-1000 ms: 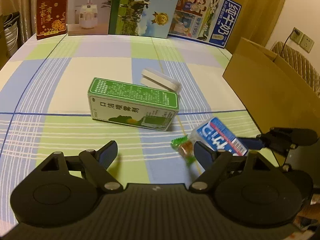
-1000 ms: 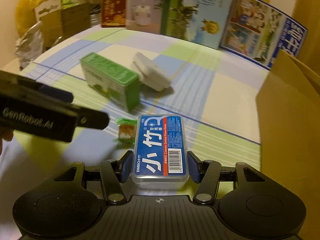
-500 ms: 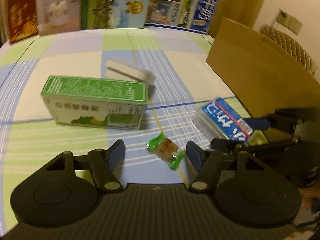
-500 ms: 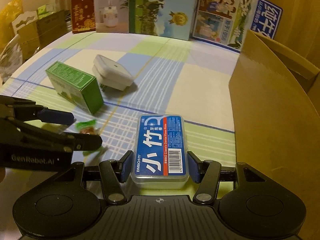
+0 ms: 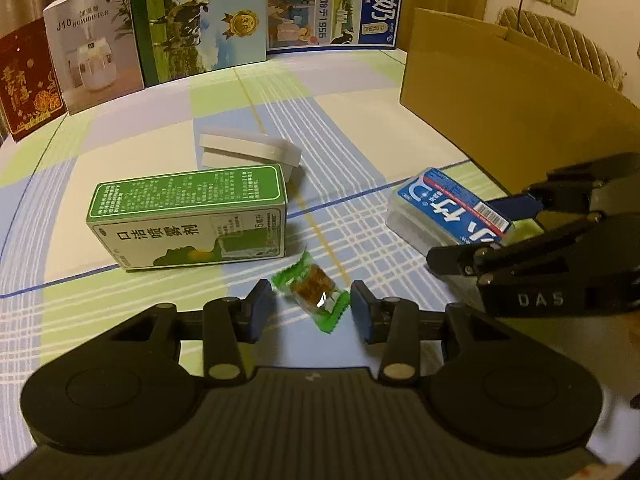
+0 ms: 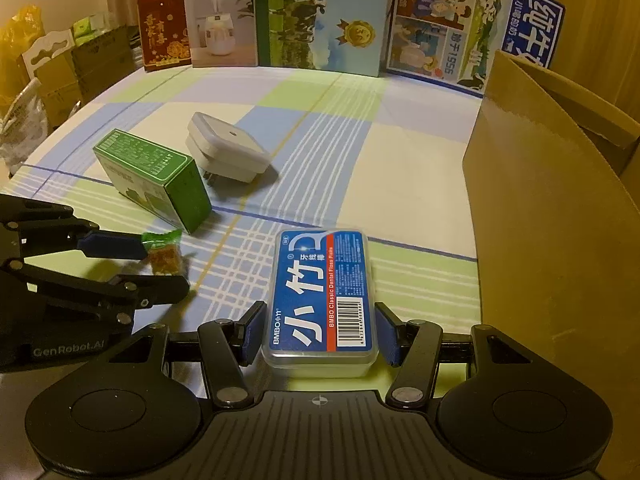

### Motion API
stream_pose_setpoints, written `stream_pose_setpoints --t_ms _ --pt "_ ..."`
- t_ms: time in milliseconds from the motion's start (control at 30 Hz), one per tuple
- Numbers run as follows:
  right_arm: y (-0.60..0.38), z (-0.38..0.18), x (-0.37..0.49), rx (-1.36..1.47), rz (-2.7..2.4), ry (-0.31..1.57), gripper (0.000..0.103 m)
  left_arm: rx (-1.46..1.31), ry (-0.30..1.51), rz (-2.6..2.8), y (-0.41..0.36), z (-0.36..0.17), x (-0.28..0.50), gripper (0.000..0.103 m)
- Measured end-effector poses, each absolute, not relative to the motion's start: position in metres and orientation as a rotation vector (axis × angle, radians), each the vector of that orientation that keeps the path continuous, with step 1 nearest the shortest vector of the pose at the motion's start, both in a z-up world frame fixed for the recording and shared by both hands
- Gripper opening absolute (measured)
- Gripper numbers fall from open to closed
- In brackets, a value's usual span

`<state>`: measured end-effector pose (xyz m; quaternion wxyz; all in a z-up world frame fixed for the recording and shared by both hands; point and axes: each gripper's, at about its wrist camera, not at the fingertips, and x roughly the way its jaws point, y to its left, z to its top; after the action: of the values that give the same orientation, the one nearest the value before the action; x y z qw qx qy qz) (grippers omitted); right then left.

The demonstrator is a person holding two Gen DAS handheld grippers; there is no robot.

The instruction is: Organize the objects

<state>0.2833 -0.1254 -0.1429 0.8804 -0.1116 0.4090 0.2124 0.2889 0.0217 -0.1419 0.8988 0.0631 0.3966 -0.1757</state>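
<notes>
Floss-pick box, blue-labelled and clear-lidded, sits clamped between the pads of the right tool, held just above the checked worktop beside the cardboard carton. Left tool stands open with its two pads either side of a green-wrapped candy lying on the worktop, not yet pinching it. Behind the candy lie a green carton and, touching its far corner, a white plug adapter.

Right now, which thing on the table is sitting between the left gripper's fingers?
The little green-wrapped candy. It lies on the cloth between the open left gripper fingers. The green box and white plug lie farther off; the right gripper holds the floss box.
</notes>
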Motion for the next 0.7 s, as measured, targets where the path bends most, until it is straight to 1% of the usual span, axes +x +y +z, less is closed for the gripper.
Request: stream_pose_setpoints --t_ms 133,167,200,267,533,700 --pt "-0.123 -0.143 0.283 -0.233 0.450 0.852 0.054 0.123 0.809 -0.351 0.026 -0.137 0.285 0.038" --pt "-0.123 -0.143 0.283 -0.232 0.450 0.852 0.054 0.121 0.797 -0.351 0.026 -0.136 0.283 0.038" --pt "-0.123 -0.144 0.283 -0.230 0.450 0.853 0.054 0.125 0.787 -0.353 0.027 -0.134 0.282 0.041" --pt "-0.123 -0.144 0.284 -0.226 0.449 0.854 0.054 0.130 0.781 -0.347 0.027 -0.133 0.281 0.042" --pt "-0.123 -0.144 0.284 -0.217 0.448 0.856 0.053 0.003 0.809 -0.303 0.027 -0.140 0.298 0.042" --pt "-0.123 -0.144 0.286 -0.205 0.445 0.860 0.053 0.038 0.825 -0.253 0.030 -0.142 0.295 0.042"
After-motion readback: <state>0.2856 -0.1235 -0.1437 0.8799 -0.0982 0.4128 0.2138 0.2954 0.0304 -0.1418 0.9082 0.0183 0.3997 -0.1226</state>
